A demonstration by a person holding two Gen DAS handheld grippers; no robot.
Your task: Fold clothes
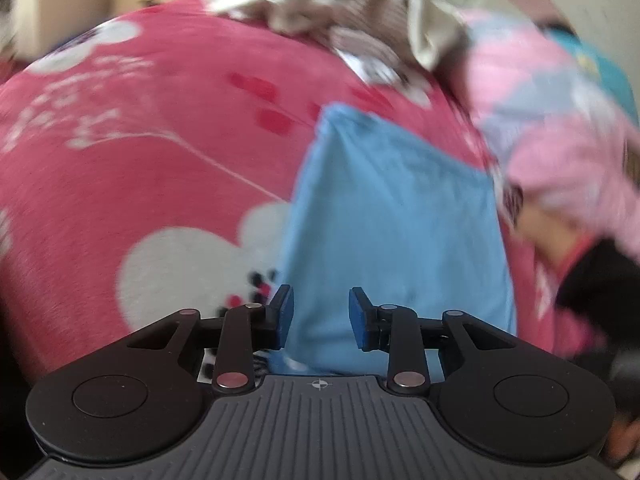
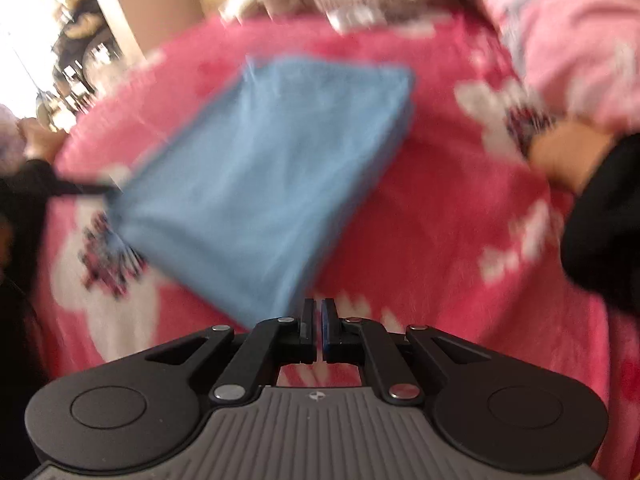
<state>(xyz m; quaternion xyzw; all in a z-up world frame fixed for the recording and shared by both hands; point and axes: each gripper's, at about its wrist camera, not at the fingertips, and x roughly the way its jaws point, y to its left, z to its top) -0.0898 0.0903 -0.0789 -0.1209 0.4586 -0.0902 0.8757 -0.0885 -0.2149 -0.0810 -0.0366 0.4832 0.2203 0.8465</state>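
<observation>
Pink fleece blanket (image 1: 152, 168) with white cartoon figures covers the whole work surface, giving the folding a soft, flat bed. On it lies a light blue garment (image 1: 392, 216), already folded into a neat rectangle, its edges squared, which suggests this piece is finished or close to it.

In the left wrist view, the left gripper (image 1: 321, 318) hangs over the near edge of the blue rectangle with its jaws parted and nothing pinched between the blue pads; the cloth lies below them, apparently not clamped. In the right wrist view, the right gripper (image 2: 318, 330) sits just beside the garment's near corner, over bare blanket, its jaws closed together on nothing.

Beyond the blue piece, a crumpled heap of brown-and-cream clothing (image 1: 340, 12) waits at the far edge, and a pale pink garment (image 1: 560, 128) is bunched to one side, likely still to be folded. A person's hand (image 2: 568, 156) in a dark sleeve shows near the pink garment.

No basket, box or other container appears in either view; the clothes rest loose on the blanket.
</observation>
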